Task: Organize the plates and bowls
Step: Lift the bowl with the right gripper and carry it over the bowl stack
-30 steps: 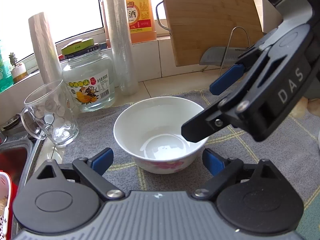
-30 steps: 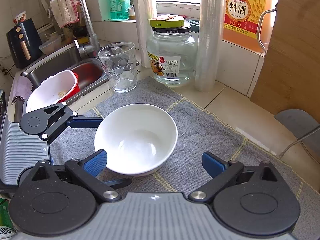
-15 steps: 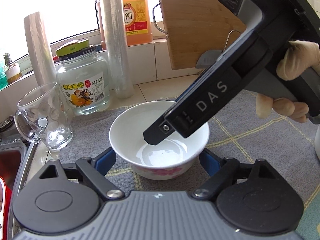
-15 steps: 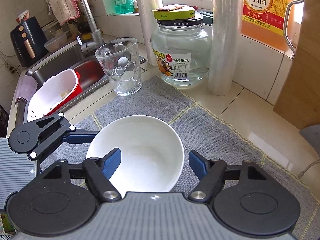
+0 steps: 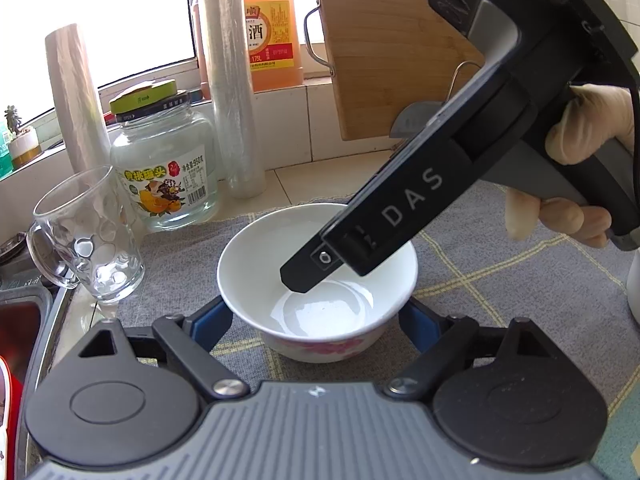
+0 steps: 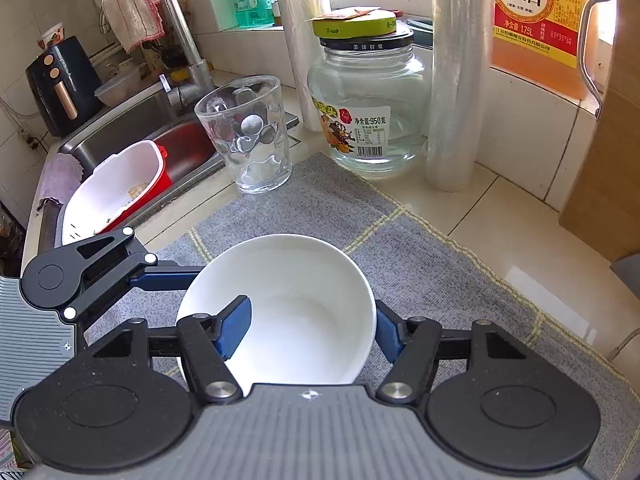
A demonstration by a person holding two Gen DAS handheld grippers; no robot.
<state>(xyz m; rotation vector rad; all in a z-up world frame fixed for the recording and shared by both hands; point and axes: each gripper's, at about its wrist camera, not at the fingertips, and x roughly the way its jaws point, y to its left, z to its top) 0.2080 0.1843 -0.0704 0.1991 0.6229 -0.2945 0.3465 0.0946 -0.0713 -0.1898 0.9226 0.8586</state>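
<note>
Left wrist view: the white ceramic bowl with a pink floral base (image 5: 316, 292) sits on the grey checked cloth mat (image 5: 500, 264), between the spread blue pads of the left gripper (image 5: 316, 320), which is released and straddles the bowl's outer wall. The right gripper (image 5: 296, 276) reaches down into the bowl.

Right wrist view: the right gripper (image 6: 312, 324) straddles the near rim of the bowl (image 6: 288, 280), one pad inside, one outside, not clenched. The step appears to be grasping the bowl. The next move calls for closing on the rim.
</note>
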